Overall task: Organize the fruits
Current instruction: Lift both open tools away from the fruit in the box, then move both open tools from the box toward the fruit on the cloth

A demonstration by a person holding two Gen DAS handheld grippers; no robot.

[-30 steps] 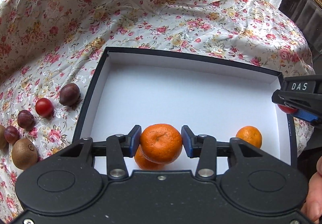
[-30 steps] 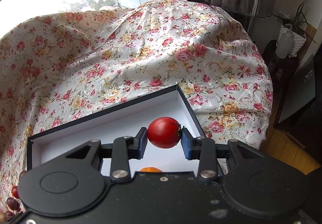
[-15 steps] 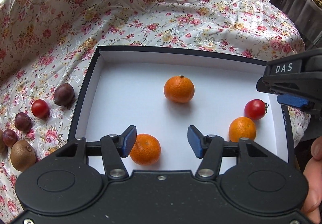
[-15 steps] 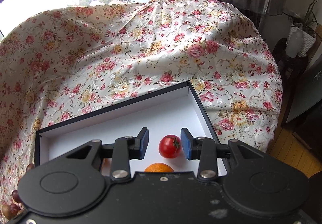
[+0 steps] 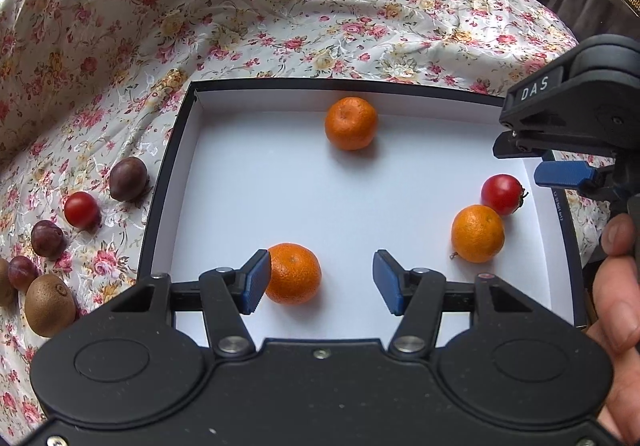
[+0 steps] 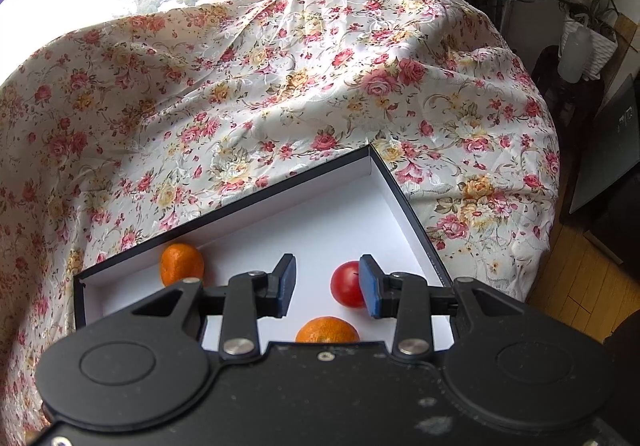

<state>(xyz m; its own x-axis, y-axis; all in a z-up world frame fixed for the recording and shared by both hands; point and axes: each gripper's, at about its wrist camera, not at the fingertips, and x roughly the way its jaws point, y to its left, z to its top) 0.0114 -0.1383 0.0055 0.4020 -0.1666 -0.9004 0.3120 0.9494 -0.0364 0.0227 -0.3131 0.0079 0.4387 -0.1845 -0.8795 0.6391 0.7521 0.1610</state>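
Observation:
A shallow box (image 5: 160, 201) with a white floor and black rim lies on the flowered cloth. Three mandarins rest in it: one by the far wall (image 5: 351, 123), one near the front (image 5: 294, 273), one at the right (image 5: 478, 233). A red tomato (image 5: 502, 193) lies beside the right one. My left gripper (image 5: 320, 274) hangs open above the front of the box, its left pad in front of the near mandarin. My right gripper (image 6: 326, 278) is open over the tomato (image 6: 348, 284), nothing pressed between its pads. The right gripper (image 5: 560, 169) also shows in the left wrist view.
On the cloth left of the box lie a second tomato (image 5: 81, 209), three dark plums (image 5: 128, 178), and a kiwi (image 5: 50, 304). A person's hand (image 5: 616, 286) holds the right gripper. Right of the table, the cloth (image 6: 500, 149) drops to a wooden floor (image 6: 568, 258).
My left gripper let go of its mandarin, which rolled to the box's far wall. My right gripper released the tomato, which now lies on the box floor. Both stand open.

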